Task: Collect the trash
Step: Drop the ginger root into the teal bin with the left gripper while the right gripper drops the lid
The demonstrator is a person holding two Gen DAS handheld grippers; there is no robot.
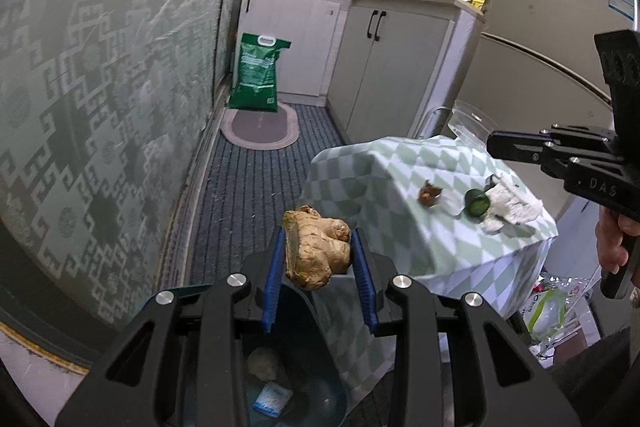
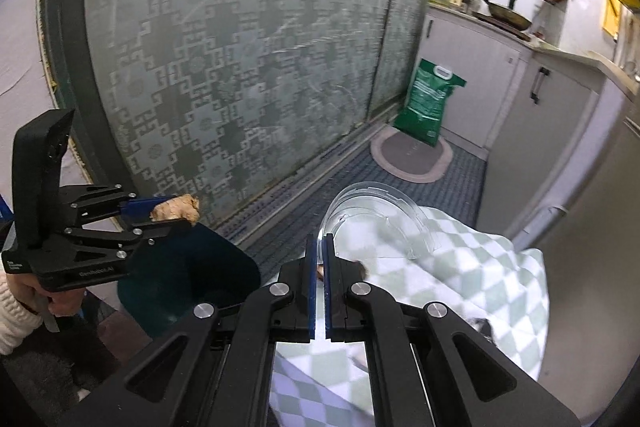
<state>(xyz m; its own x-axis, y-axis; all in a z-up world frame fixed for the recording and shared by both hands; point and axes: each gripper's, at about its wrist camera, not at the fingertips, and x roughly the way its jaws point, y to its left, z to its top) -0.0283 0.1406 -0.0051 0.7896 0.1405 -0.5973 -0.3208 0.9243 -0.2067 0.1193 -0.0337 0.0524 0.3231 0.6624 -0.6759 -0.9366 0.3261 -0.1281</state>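
Observation:
My left gripper [image 1: 318, 245] is shut on a knobbly piece of ginger [image 1: 316, 251] and holds it above the dark blue trash bin [image 1: 320, 383], which has some trash at its bottom. The ginger [image 2: 176, 209] and bin [image 2: 192, 267] also show in the right wrist view. My right gripper [image 2: 319, 241] is shut and empty above the checked table [image 2: 460, 267]. On the table [image 1: 380, 171] lie a brown scrap [image 1: 429, 194], a cucumber end [image 1: 477, 203] and crumpled tissue [image 1: 514, 205].
A clear plastic lid [image 2: 376, 211] lies at the table's far edge. A patterned glass door [image 1: 100, 87] runs along the left. A green sack [image 1: 256, 75] stands on a mat by the white cabinets [image 1: 384, 67]. A fridge [image 1: 552, 27] stands at the right.

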